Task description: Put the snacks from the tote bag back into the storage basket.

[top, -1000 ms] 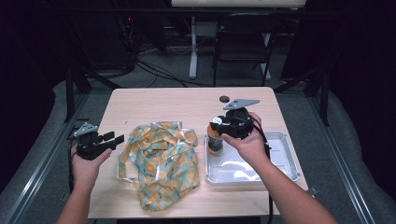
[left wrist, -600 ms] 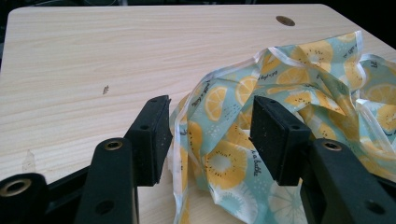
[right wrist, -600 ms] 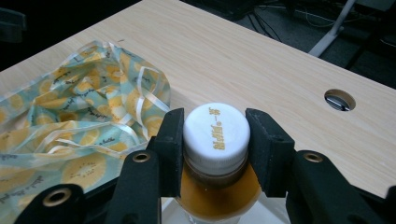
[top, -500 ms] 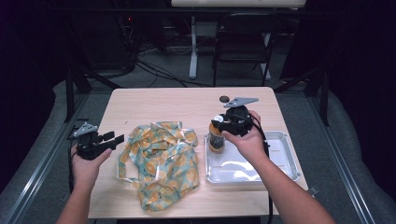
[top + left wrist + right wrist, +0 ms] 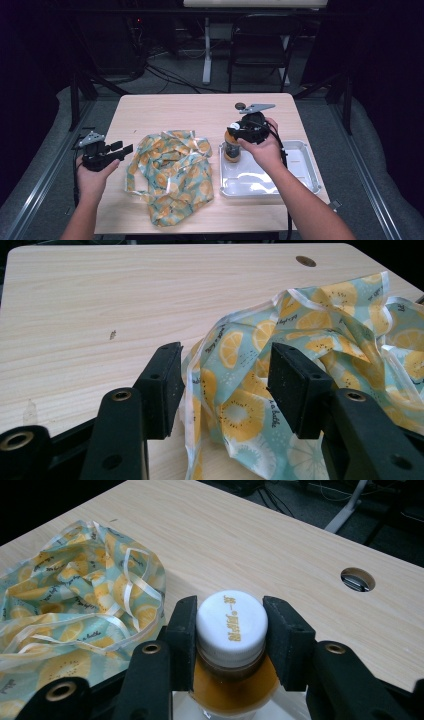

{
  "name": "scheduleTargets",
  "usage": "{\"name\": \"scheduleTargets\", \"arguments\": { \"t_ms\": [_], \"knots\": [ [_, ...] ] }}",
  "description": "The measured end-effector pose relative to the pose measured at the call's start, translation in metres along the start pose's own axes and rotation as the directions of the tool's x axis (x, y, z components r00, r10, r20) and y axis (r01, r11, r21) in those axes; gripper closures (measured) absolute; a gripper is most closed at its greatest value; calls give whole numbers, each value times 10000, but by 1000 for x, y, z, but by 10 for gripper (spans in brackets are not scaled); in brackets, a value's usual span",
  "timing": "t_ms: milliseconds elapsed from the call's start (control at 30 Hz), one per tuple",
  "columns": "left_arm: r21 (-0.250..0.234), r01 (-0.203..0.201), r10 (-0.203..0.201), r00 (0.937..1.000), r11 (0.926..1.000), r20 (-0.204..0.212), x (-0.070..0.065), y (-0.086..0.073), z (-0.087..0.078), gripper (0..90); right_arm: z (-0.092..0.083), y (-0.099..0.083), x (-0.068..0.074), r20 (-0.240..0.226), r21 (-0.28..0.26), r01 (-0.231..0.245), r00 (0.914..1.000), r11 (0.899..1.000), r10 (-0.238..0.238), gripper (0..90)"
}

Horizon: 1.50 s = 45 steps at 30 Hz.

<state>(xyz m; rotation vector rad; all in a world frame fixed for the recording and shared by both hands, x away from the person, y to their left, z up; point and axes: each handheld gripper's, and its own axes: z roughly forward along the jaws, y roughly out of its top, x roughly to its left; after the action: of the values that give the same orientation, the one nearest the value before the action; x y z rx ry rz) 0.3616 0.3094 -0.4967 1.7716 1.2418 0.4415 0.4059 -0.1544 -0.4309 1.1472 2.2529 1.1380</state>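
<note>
Table: pale wood, with a round cable hole near its far edge. Every place below is given from this table.

Bag: a crumpled, thin bag printed with lemon slices on pale teal, trimmed in white ribbon. It lies on the table's middle, toward the near edge.

Tray: white and shallow, on the table's right side at the near half, close beside the bag.

Bottle: amber contents, white cap. It stands upright at the tray's left end, near the table's centre line.

Right gripper: clamped on the bottle at its cap and neck, one black pad on each side, held in the right hand over the table's right half.

Left gripper: jaws spread apart with nothing between them, held in the left hand at the table's left edge. It points toward the bag without touching it.

High view alone: both forearms, the tray's whole outline, a dark chair and cables on the floor beyond the table's far edge.

Right gripper view alone: the pads pressed against the cap, and the cable hole seen close.

Left gripper view alone: the bag's folds seen past the open jaws, and a small dark fleck on the wood.

Writing: yellow characters run across the cap, too small to read. Dark script runs along the bag's edge; the word "bottle" can be made out, the rest cannot.
</note>
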Motion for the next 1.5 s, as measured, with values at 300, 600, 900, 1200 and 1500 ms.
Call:
{"name": "scheduleTargets", "arguments": {
  "t_ms": [300,600,900,1200,1500],
  "knots": [
    [10,10,-10,10000,10000,1,0,0,0,482,7,-1,-3,74,59,-34,10000,10000,34,588],
    [14,24,-24,10000,10000,27,0,0,0,482,13,-5,-7,125,67,-111,9999,9999,110,588],
    [23,37,-37,10000,10000,43,0,-1,1,482,16,-6,-8,84,84,-106,9999,9999,105,587],
    [15,19,-20,10000,10000,54,-1,-1,1,482,22,-9,-10,-153,-223,-107,9998,9997,104,587],
    [-19,18,-17,10000,10000,44,-1,-1,1,482,23,-10,-11,-388,-341,-103,9992,9994,90,586]
  ]
}}
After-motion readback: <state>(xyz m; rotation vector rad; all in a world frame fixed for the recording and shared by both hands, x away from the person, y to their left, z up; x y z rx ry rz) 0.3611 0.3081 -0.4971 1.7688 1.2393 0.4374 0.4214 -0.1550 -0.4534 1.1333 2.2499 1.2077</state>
